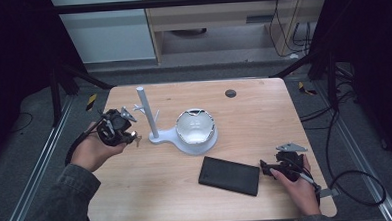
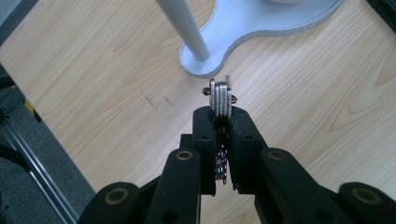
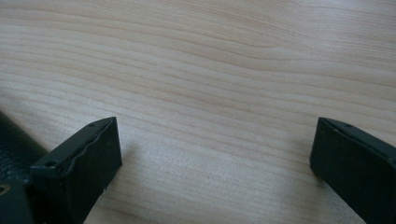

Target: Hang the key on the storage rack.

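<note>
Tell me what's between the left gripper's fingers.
The left gripper is shut on a bunch of keys: flat metal ends and a ring stick out above the fingers, a chain hangs between them. The rest is hidden by the fingers.

The table [image 1: 264, 117] is pale wood with fine darker grain and a small dark disc [image 1: 230, 93] near its far edge. The stand [image 1: 149, 117] is white with a mirror-bright bowl [image 1: 196, 125]. The wallet [image 1: 229, 175] near the front edge is black. Both grippers [image 2: 220, 116] [image 3: 212, 158] are black; the keys [image 2: 220, 95] are silver.
</note>
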Demonstrator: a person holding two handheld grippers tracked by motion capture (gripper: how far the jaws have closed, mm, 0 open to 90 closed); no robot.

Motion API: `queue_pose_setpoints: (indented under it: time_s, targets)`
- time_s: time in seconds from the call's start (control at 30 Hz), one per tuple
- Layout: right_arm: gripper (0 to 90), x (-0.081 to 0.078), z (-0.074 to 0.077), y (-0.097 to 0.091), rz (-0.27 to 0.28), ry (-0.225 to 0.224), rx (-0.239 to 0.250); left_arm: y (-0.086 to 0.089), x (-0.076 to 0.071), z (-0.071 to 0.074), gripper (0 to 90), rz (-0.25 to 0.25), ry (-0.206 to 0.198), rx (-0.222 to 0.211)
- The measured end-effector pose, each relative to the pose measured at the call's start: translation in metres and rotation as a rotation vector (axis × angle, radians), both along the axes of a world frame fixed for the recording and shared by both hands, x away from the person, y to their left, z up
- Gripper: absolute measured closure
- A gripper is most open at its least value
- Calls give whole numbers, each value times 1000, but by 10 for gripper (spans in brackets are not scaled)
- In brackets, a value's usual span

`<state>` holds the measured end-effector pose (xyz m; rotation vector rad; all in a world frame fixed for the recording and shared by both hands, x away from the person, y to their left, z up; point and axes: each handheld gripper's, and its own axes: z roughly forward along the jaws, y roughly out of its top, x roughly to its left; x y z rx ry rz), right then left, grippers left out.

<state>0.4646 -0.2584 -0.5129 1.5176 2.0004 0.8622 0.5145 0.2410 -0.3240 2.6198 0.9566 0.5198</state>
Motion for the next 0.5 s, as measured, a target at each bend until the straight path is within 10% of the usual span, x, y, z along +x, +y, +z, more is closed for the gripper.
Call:
queue_pose_setpoints:
  time_s: [0.5]
  targets:
    - [22,-3,0,0,2,0,0,9,16,32,822,32,-38,14]
